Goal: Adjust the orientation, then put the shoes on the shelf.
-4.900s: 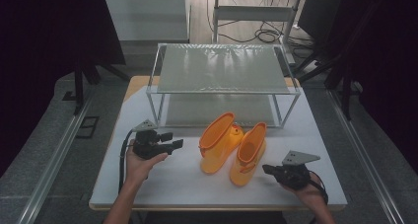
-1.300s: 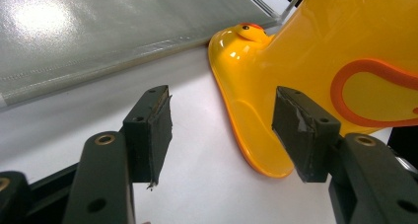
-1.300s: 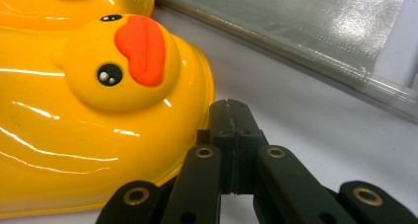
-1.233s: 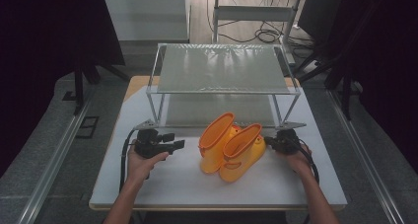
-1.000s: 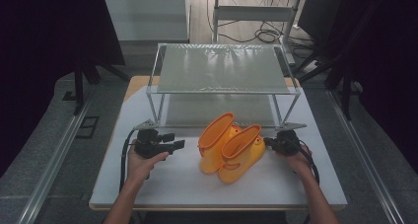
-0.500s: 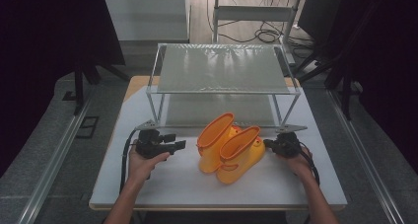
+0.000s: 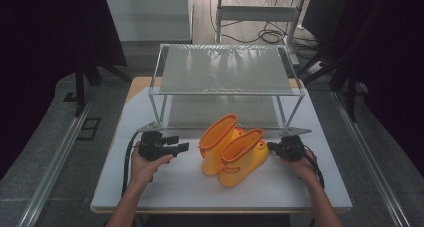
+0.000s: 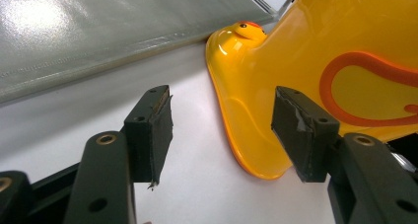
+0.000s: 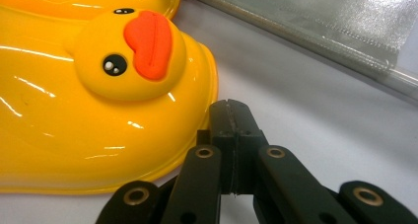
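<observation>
Boots [image 7: 232,149] shifted left, white table [image 7: 165,187].

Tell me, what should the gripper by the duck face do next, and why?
Probably keep nudging. The right gripper is shut, its tip beside the sole edge of the right boot, below the duck face. The left gripper is open beside the left boot. A gentle push might square the pair.

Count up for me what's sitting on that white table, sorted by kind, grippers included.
Glossy yellow rubber boots with duck faces: 2, the near boot and the far boot.
Metal-framed two-tier rack with grey shelves: 1.
Black hand-held two-jaw grippers: 2, the left gripper with jaws apart and the right gripper with jaws shut at the near boot's toe.
Total: 5.
</observation>
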The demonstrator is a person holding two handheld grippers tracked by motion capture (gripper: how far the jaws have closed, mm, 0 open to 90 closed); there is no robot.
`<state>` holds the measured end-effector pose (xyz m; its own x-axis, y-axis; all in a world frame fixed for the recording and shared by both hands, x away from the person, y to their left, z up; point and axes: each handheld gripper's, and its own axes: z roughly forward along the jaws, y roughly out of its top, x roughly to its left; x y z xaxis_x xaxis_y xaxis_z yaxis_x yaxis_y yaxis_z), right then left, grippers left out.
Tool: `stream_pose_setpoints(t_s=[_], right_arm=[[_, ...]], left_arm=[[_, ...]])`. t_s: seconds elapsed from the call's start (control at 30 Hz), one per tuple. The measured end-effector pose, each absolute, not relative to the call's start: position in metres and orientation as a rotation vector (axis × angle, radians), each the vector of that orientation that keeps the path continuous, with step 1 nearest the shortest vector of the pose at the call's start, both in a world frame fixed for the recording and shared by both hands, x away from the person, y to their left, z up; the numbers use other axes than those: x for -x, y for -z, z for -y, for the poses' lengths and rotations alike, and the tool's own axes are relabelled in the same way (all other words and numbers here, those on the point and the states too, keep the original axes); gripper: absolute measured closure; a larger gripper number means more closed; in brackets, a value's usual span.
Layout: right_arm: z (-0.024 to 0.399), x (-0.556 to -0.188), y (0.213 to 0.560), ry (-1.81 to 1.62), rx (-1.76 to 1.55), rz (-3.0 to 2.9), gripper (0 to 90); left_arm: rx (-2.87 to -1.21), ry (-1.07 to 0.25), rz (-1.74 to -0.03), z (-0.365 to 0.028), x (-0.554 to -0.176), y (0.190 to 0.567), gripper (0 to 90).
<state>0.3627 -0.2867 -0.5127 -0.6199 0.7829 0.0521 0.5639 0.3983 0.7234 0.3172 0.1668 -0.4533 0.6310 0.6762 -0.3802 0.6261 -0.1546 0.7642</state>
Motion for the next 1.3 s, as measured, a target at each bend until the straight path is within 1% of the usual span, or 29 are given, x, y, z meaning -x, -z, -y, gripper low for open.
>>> stream_pose_setpoints(t_s=[0.23,0.27,0.3,0.33,0.37,0.4,0.43,0.5,0.6,0.77,0.93,1.07,1.13,1.3], right_arm=[[0.294,-0.357,0.502,-1.121,-1.245,-2.245,89.8],[0.297,-0.355,0.501,-1.140,-1.251,-2.238,87.4],[0.299,-0.352,0.500,-1.163,-1.258,-2.228,82.5],[0.304,-0.345,0.499,-1.192,-1.264,-2.215,80.5],[0.304,-0.345,0.499,-1.192,-1.264,-2.215,80.5],[0.306,-0.341,0.498,-1.206,-1.266,-2.210,77.5],[0.309,-0.338,0.498,-1.224,-1.272,-2.202,72.6],[0.314,-0.330,0.498,-1.260,-1.278,-2.184,69.4],[0.319,-0.322,0.498,-1.296,-1.289,-2.171,57.3],[0.329,-0.316,0.498,-1.302,-1.318,-2.139,53.1],[0.337,-0.318,0.503,-1.288,-1.351,-2.119,51.5],[0.338,-0.318,0.507,-1.267,-1.364,-2.125,50.7],[0.338,-0.319,0.509,-1.252,-1.367,-2.131,50.7],[0.336,-0.319,0.512,-1.219,-1.357,-2.153,50.5]], left_arm=[[-1.829,-0.056,-1.024,-0.170,-0.315,0.447,40.5],[-1.830,-0.057,-1.017,-0.170,-0.315,0.444,40.5],[-1.824,-0.058,-1.009,-0.170,-0.314,0.442,40.3],[-1.819,-0.049,-1.001,-0.170,-0.314,0.439,40.2],[-1.817,-0.047,-0.994,-0.170,-0.314,0.437,40.2],[-1.817,-0.049,-0.989,-0.170,-0.314,0.435,40.2],[-1.821,-0.053,-0.980,-0.171,-0.314,0.432,40.1],[-1.822,-0.057,-0.968,-0.170,-0.314,0.426,40.0],[-1.834,-0.072,-0.940,-0.168,-0.314,0.415,39.4],[-1.873,-0.096,-0.892,-0.161,-0.315,0.393,38.0],[-1.927,-0.073,-0.827,-0.150,-0.320,0.371,37.9],[-2.004,-0.059,-0.779,-0.137,-0.325,0.356,37.4],[-2.035,-0.022,-0.753,-0.131,-0.328,0.352,37.4],[-2.041,0.094,-0.706,-0.122,-0.338,0.350,39.9]])
